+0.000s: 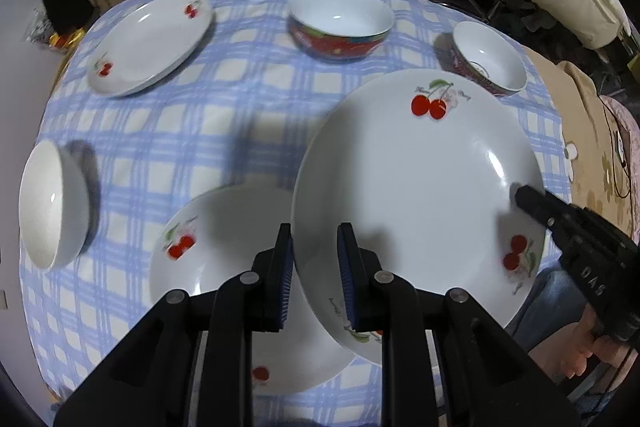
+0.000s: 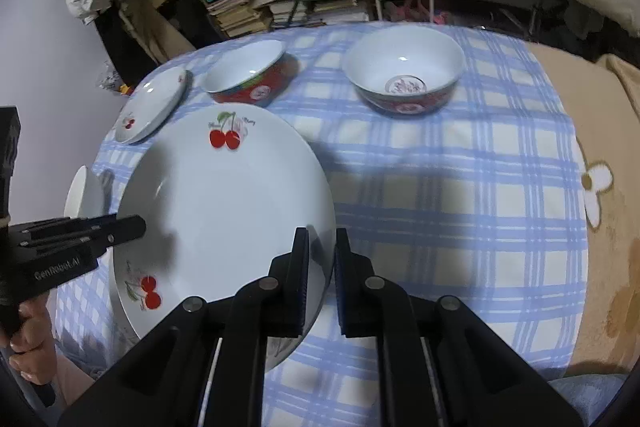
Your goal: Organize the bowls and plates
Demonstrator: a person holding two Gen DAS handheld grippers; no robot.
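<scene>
The big cherry plate [image 1: 416,195] is held up off the checked tablecloth [image 1: 168,131], pinched at opposite edges: the left gripper [image 1: 316,267] is clamped on its near-left rim and the right gripper [image 2: 322,267] is clamped on its right rim. It hangs partly over a second cherry plate [image 1: 224,247] lying flat on the cloth, probably where it is to be stacked. The danger I see is in the grip: each pair of jaws bites only a thin, glazed edge, so if one hand rises or twists out of step with the other, the plate could slip out, tilt and drop onto the plate below, chipping both. Coming down off-centre could also knock the lower plate sideways. The left wrist view shows that lower plate clearly, plus a plain white bowl [image 1: 52,203] at the left edge and a third plate [image 1: 152,43] at the back. The right wrist view barely shows the lower plate, but it gives the inside of the patterned bowl [image 2: 404,75], the red bowl [image 2: 252,75] beside it, and the bare cloth to the right.
</scene>
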